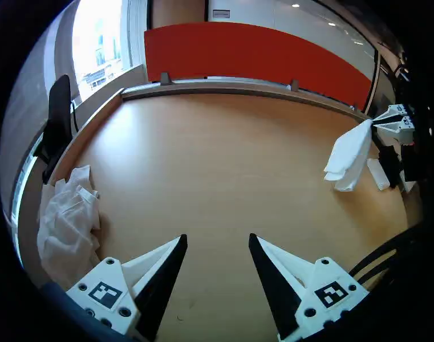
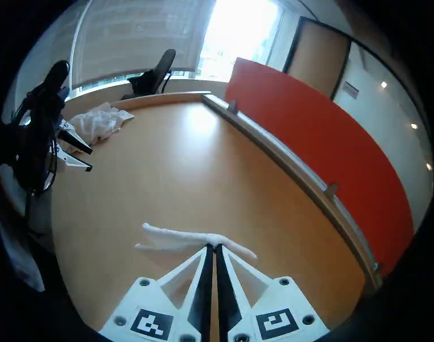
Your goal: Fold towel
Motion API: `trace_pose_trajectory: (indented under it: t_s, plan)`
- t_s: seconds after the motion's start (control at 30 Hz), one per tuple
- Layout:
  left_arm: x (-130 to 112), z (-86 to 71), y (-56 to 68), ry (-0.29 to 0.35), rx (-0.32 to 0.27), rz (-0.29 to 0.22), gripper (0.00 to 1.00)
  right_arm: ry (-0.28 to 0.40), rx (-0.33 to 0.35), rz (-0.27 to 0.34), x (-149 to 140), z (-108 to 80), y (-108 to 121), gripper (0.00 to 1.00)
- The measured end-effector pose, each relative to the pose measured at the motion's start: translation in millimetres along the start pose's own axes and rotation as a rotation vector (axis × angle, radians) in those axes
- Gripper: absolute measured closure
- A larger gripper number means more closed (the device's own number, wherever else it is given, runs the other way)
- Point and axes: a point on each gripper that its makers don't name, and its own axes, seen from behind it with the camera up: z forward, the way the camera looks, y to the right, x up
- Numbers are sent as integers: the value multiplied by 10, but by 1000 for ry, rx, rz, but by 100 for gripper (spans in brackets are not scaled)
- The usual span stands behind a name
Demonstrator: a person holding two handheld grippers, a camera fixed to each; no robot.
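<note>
A white towel (image 1: 349,154) hangs folded and limp above the wooden table (image 1: 228,159) at the far right of the left gripper view, pinched at its top by my right gripper (image 1: 376,123). In the right gripper view the same towel (image 2: 182,236) lies across the fingertips, and the right gripper (image 2: 212,248) is shut on it. My left gripper (image 1: 217,239) stands open over bare tabletop with nothing between its fingers. It also appears, held by a hand, at the left of the right gripper view as the left gripper (image 2: 90,161).
A heap of crumpled white towels (image 1: 68,219) lies at the table's left edge, seen also as the heap (image 2: 100,122). A small white piece (image 1: 379,174) lies under the right gripper. A red partition (image 1: 251,54) lines the far edge. A black chair (image 2: 157,74) stands beyond.
</note>
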Motion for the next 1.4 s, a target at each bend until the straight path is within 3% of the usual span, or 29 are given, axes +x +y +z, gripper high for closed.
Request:
trace_pose_trajectory:
  t_s: [1.4]
  plan:
    - [109, 72, 187, -32, 44, 18, 21, -150, -136, 87, -1296, -715, 1763, 96]
